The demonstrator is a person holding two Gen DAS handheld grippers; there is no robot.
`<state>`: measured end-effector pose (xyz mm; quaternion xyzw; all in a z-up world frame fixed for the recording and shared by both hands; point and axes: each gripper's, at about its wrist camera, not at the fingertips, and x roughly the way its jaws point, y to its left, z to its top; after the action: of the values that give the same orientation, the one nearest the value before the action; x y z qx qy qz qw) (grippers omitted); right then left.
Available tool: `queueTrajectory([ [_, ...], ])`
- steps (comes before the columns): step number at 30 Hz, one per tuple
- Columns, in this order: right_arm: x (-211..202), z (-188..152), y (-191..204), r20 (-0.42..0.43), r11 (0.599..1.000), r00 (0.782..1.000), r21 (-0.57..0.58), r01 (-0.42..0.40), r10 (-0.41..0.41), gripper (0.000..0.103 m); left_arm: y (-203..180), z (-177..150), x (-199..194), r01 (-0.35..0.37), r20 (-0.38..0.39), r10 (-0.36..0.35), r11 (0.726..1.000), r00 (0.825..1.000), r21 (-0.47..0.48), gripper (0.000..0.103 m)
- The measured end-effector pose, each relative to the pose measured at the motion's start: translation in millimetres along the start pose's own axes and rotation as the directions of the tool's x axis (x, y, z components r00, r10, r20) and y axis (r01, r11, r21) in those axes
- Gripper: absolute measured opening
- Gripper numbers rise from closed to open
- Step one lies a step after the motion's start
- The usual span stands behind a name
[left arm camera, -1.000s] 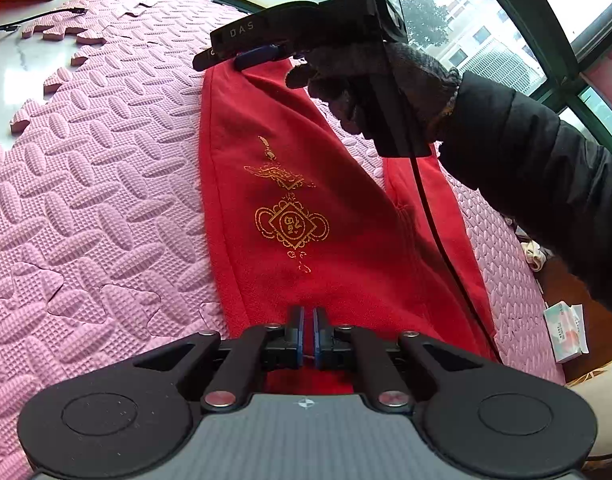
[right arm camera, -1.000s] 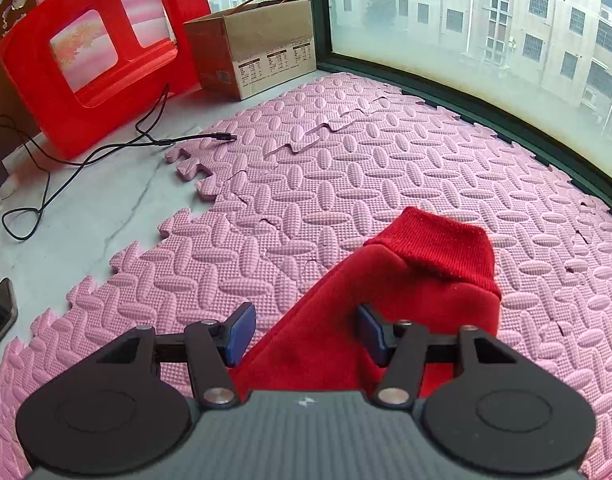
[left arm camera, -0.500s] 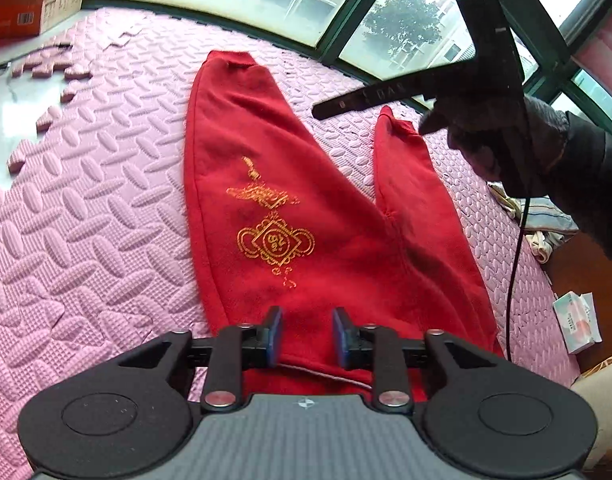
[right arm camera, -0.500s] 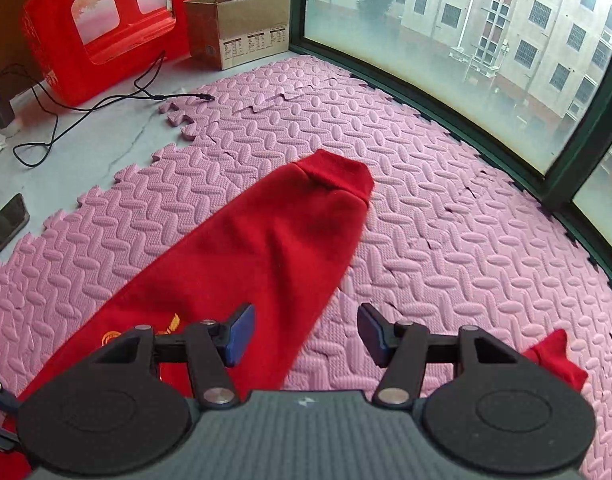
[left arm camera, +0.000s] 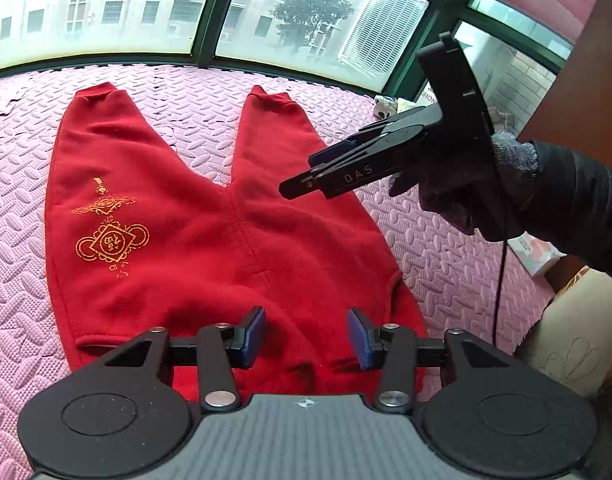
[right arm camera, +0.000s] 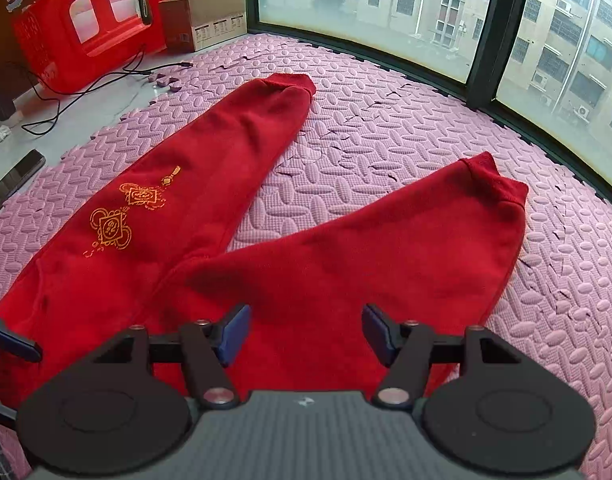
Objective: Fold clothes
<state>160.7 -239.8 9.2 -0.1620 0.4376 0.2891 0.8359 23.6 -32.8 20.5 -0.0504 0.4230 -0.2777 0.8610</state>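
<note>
Two legs of a pair of red trousers (left arm camera: 210, 240) lie spread flat in a V on the pink foam floor mat (left arm camera: 425, 248), cuffs pointing toward the window (left arm camera: 106, 8), with a gold knot emblem (left arm camera: 108, 240) on the left leg. Near the waistband, the left hand-held gripper (left arm camera: 305, 338) hovers above the cloth; its jaws have just been opening and stand apart with nothing pinched between the blue pads. The right hand-held gripper (right arm camera: 306, 334) hangs over the right leg, jaws also just widened, gripping nothing. From the left wrist view it shows at the right, carried by a gloved hand (left arm camera: 465, 192) in a dark sleeve (left arm camera: 577, 208). Beyond the mat, a cardboard box (right arm camera: 204, 24), a red plastic stool (right arm camera: 90, 28) and a black cable (right arm camera: 106, 80) sit on the bare floor.
</note>
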Motion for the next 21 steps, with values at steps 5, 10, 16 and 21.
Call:
queueTrajectory([
  [5, -6, -33, 7, -0.029, 1.000, 0.999, -0.014, 0.023, -0.023, 0.066, 10, -17, -2, -0.049, -0.037, 0.047, 0.998, 0.998, -0.035, 0.041],
  [10, -14, -51, 5, -0.013, 0.999, 0.999, 0.016, 0.033, -0.033, 0.070, 20, -22, -25, -0.087, -0.008, 0.087, 0.990, 0.996, -0.107, 0.029],
  [16, -14, -50, 8, 0.003, 0.999, 0.999, 0.031, 0.033, -0.033, 0.071, 39, -18, -31, -0.192, -0.011, 0.196, 0.941, 0.980, -0.278, 0.032],
  [21, -26, -51, 19, 0.045, 0.999, 0.999, 0.031, 0.013, -0.014, 0.073, 58, -16, -25, -0.181, -0.033, 0.183, 0.898, 0.983, -0.402, 0.041],
])
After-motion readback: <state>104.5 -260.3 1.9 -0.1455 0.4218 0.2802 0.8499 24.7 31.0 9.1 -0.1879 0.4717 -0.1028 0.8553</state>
